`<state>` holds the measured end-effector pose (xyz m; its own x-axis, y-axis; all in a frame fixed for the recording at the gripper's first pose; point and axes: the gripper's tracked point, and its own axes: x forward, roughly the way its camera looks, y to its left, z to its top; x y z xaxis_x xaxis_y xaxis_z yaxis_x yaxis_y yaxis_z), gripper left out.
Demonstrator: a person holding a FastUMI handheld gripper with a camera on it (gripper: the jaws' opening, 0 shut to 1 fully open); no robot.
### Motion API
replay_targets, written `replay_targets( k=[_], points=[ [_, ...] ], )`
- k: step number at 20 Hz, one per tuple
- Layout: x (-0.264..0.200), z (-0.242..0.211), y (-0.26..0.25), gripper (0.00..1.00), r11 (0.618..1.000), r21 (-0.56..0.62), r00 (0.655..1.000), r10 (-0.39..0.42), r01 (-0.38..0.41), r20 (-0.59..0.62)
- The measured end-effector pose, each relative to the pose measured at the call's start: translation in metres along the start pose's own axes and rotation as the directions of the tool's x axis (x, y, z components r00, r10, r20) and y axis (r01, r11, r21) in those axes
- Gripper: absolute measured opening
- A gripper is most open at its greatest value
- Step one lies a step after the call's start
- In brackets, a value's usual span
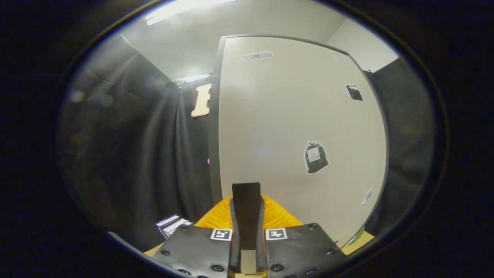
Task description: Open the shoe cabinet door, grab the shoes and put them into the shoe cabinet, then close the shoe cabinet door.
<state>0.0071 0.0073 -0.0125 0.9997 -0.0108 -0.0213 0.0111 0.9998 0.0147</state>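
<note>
Between the fingers, the gripper (247, 216) is closed, pinching nothing visible. Ahead, a pale stickered door (293, 127) is shut, hiding the cabinet's inside.

Shoe cabinet door (293, 127): pale, flat panel with dark edge, shut, upright, at 12 o'clock directly beyond the fingers.

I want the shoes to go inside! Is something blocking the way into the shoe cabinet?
Yes. The cabinet door stands right beyond the fingers, covering the way in. The fingers pinch a dark strip at the door, maybe its handle.
</note>
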Motion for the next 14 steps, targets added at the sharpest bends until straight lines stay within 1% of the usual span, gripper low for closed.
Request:
replay_targets(
  k=[6,14],
  points=[
    [-0.038,0.003,-0.006,0.17,0.999,-0.017,0.999,-0.034,0.034,0.007],
    [-0.077,0.011,-0.022,0.17,0.999,-0.018,0.999,-0.041,0.041,0.007]
  ],
)
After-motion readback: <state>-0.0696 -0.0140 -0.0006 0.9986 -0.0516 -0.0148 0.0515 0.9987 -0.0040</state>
